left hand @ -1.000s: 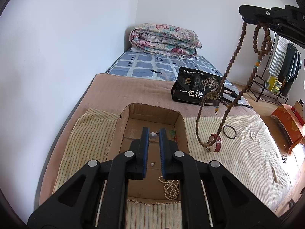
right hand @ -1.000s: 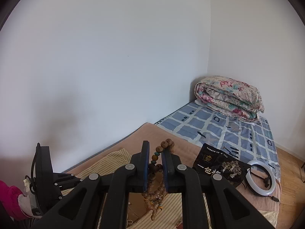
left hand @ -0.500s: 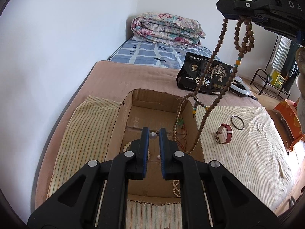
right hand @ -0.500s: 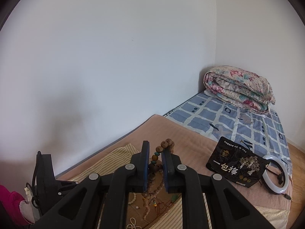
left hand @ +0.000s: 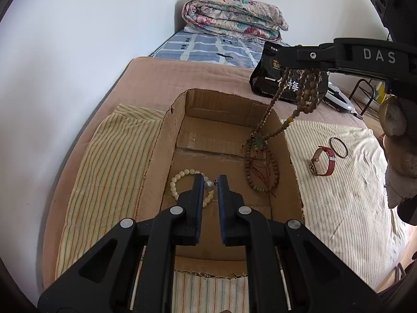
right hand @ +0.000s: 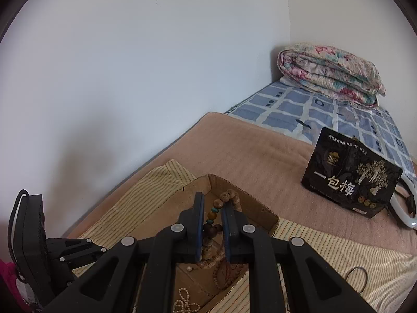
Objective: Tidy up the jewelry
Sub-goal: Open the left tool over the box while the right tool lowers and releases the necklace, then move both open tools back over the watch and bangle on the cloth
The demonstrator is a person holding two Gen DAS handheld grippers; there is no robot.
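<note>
Cardboard box [left hand: 166, 140] sits open-topped on a striped cloth [left hand: 104, 161] on the bed, its long axis running from near us toward the far wall. Nearest, we keep our left gripper [left hand: 208, 182] clenched on a small silvery bead [left hand: 208, 184] with a tiny fitting at its right side, low over the box floor. Just behind the blue pads lies a bracelet of cream beads [left hand: 179, 180], a closed ring flat on the cardboard at the near left.

Right of it, the long strand of brown wooden beads [left hand: 263, 172] pools on the box floor in a loose oval, with red threads and a green piece tangled in it. From that pool the strand rises up and to the right, taut and slanting, to our right gripper [right hand: 211, 215], whose jaws grasp a bunch of its loops; a teal and an amber bead show between the pads.

Outside the box to the right, on the pale sheet [left hand: 338, 203], a red-strapped watch [left hand: 322, 163] lies beside a thin dark ring [left hand: 338, 147], the two nearly touching. Farther on, a black printed bag [right hand: 351, 180] stands on the tan blanket [right hand: 247, 151], and a folded floral quilt [left hand: 234, 18] rests against the far wall.
</note>
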